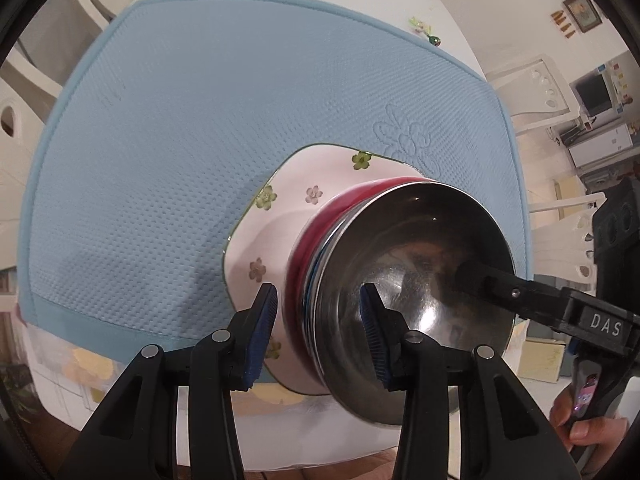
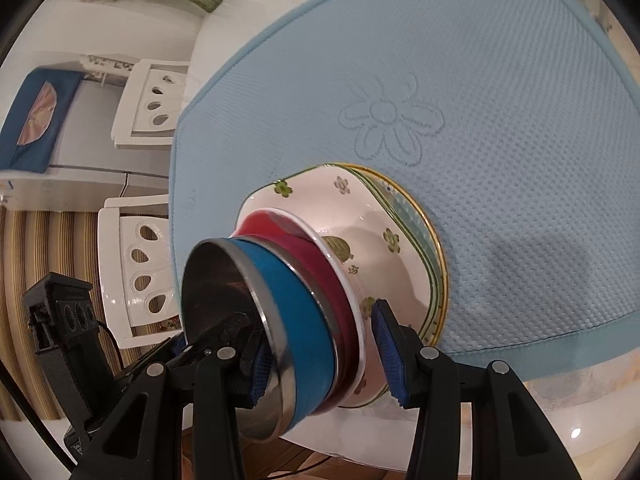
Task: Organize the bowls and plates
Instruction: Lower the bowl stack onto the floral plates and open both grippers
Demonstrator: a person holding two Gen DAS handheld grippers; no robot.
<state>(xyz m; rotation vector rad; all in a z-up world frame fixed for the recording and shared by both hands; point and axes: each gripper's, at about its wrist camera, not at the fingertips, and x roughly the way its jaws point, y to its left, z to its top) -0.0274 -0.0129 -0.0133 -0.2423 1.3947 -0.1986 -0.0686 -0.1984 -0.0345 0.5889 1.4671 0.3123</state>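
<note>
Steel bowl (image 2: 224,320) tops the nested stack: blue bowl (image 2: 296,320), red bowl (image 2: 316,264), floral square bowl (image 2: 360,216), gold-rimmed plate (image 2: 434,240), all on a blue mat (image 2: 500,120) near the table's edge. Left gripper (image 1: 318,328) and right gripper (image 2: 324,352) each straddle the stack's rim, jaws part-open; whether the pads press it, can't tell. Risk: polished steel is slick, stack is tall and narrow, so an uneven lift could slide the bowls apart. Mat is dimpled, embossed with a flower.
</note>
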